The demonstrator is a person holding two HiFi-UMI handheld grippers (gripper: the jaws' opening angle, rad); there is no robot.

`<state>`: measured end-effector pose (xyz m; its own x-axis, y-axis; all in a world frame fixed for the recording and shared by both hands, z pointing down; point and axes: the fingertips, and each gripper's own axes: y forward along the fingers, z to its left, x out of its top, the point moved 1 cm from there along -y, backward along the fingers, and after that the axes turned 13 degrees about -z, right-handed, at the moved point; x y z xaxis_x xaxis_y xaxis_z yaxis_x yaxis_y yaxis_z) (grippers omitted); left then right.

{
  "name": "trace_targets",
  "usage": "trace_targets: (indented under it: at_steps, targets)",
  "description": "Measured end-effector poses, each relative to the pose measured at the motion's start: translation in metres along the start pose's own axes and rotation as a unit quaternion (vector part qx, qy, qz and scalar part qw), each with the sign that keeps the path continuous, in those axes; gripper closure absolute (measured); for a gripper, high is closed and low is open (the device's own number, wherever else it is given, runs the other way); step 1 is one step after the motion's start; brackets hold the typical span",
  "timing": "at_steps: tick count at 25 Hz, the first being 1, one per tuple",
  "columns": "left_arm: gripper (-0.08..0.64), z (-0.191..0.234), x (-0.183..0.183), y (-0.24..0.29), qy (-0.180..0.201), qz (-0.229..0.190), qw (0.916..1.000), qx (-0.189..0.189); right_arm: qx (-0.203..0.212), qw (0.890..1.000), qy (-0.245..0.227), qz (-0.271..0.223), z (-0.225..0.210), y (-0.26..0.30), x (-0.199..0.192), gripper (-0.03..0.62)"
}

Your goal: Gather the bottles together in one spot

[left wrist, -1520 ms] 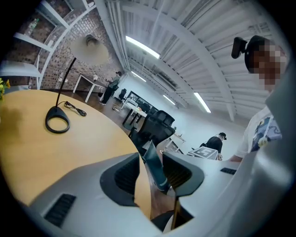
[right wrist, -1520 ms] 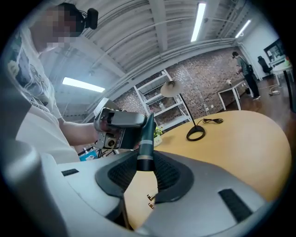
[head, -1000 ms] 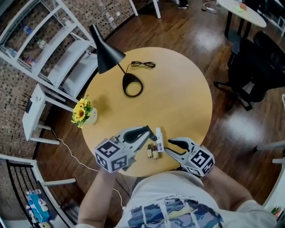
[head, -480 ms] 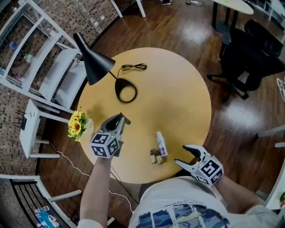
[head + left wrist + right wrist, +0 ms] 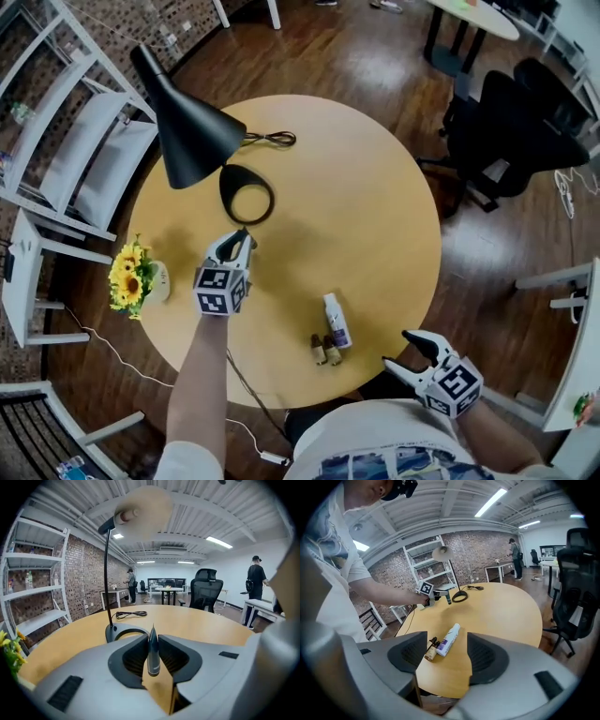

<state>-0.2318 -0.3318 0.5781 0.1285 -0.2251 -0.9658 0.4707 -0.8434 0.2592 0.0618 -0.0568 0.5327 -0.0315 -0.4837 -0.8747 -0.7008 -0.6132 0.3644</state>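
The round wooden surface (image 5: 375, 216) fills the middle of the head view. A black office chair (image 5: 511, 122) stands on the floor beyond its rim, well away from the lamp base (image 5: 247, 194), and a white shelf rack (image 5: 66, 159) stands on the lamp base's other side. The lamp base is a black ring, and the black lamp shade (image 5: 183, 131) hangs over the rim just beside it.

The left hand-held gripper (image 5: 239, 242) is near the lamp base, on the person's side, and points at it. Its jaws are pressed together on a slim dark item (image 5: 153, 658) that stands upright between the pads with its pointed tip up; what the item is cannot be told. The right hand-held gripper (image 5: 398, 349) is far from the lamp base, past the near rim and close to the person's body. Its jaws have just been opening; they stand wide apart with nothing between the pads.

A bunch of sunflowers (image 5: 127, 277) in a pale pot stands near the rim, to the left of the lamp base in the head view.

The white bottle (image 5: 335, 320) with a purple label lies on its side well apart from the lamp base, toward the near rim. Two small brown bottles (image 5: 324, 350) lie close against its lower end, side by side.

A coiled black cable (image 5: 272, 139) lies just beyond the lamp base, toward the far rim
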Motion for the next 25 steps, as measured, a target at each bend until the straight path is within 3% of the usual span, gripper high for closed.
trace_targets:
  at_steps: [5,14,25]
  targets:
    - [0.494,0.019,-0.019,0.01,-0.003,-0.014,0.9999,-0.002,-0.024,1.0,0.004,0.015,0.003,0.014,-0.004,0.299]
    - [0.495,0.014,-0.023,0.011,0.004,-0.015,0.9997,-0.018,-0.019,1.0,0.004,0.019,0.014,0.029,-0.002,0.299]
    - [0.419,0.009,-0.008,-0.002,0.016,-0.005,0.9998,-0.007,-0.006,1.0,0.004,0.014,0.012,0.02,-0.003,0.299]
